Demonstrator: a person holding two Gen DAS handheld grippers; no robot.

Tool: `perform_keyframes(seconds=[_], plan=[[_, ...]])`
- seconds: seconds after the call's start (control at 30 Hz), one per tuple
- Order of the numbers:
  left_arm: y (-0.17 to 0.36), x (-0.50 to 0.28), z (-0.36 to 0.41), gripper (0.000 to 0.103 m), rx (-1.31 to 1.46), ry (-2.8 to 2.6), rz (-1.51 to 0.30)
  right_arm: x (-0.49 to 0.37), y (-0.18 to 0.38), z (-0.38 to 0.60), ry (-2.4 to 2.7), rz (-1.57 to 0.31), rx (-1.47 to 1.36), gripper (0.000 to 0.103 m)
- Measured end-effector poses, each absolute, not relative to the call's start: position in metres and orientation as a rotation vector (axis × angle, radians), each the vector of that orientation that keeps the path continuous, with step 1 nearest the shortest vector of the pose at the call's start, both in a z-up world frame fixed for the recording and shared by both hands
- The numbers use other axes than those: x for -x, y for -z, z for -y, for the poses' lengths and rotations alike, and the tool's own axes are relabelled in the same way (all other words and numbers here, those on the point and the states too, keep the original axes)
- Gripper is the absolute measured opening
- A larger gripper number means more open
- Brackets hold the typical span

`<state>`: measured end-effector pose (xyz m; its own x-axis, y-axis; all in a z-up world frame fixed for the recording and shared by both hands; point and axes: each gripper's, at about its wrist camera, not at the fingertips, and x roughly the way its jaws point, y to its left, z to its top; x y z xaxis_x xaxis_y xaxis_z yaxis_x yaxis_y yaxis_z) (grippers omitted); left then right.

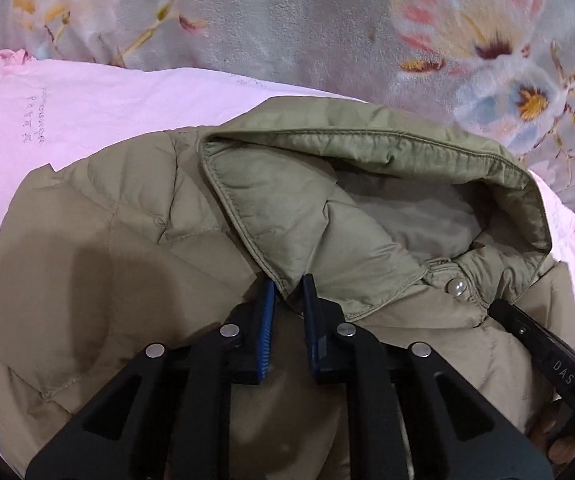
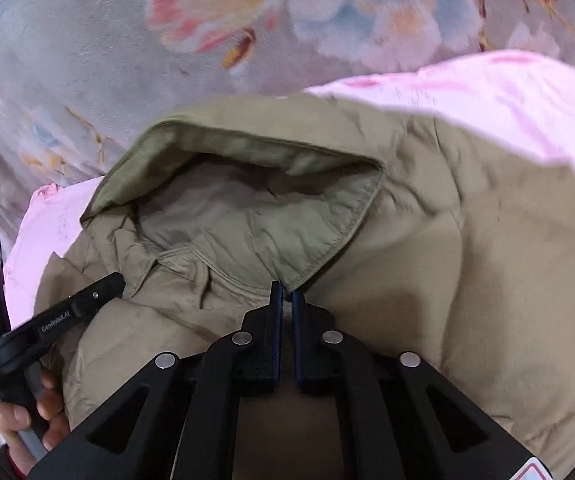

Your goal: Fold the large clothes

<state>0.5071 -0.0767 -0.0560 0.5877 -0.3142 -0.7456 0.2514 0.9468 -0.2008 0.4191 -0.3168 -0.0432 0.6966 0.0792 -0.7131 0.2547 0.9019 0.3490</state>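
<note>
A khaki padded jacket [image 1: 135, 240] lies bundled on a pink garment [image 1: 67, 120], its collar [image 1: 327, 200] standing open with a snap button [image 1: 456, 287] at the neck. My left gripper [image 1: 289, 286] is shut on the collar's left point. My right gripper [image 2: 286, 290] is shut on the collar's other point [image 2: 327, 240]. The jacket fills the right wrist view [image 2: 487, 280]. The right gripper's body also shows at the right edge of the left wrist view [image 1: 535, 344], and the left gripper at the left of the right wrist view [image 2: 67, 312], held by a hand [image 2: 27, 420].
A grey fleece blanket with large flowers [image 1: 307, 20] covers the surface beyond the clothes, also in the right wrist view [image 2: 87, 40]. The pink garment [image 2: 507, 100] spreads under and around the jacket.
</note>
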Motion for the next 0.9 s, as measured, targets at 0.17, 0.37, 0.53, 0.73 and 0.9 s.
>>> perform_keyframes(seconds=[0.17,0.37,0.53,0.73,0.9], plan=[[0.063,-0.503,0.084,0.013,0.008,0.305,-0.849,-0.421,0.045,0.314,0.111,-0.803,-0.420,0.000],[0.063,-0.502,0.087,0.014,0.009,0.304,-0.843,-0.419,0.049,0.319,0.093,-0.797,-0.446,0.000],[0.051,-0.493,0.064,0.016,0.124,0.345,-0.814,-0.397,0.033,0.321,0.094,-0.758,-0.452,0.008],[-0.018,-0.498,0.040,0.017,0.120,0.315,-0.714,-0.395,-0.046,0.319,0.106,-0.613,-0.315,0.012],[-0.051,-0.560,0.048,0.019,0.253,0.283,-0.766,-0.453,-0.071,0.342,0.115,-0.585,-0.386,0.012]])
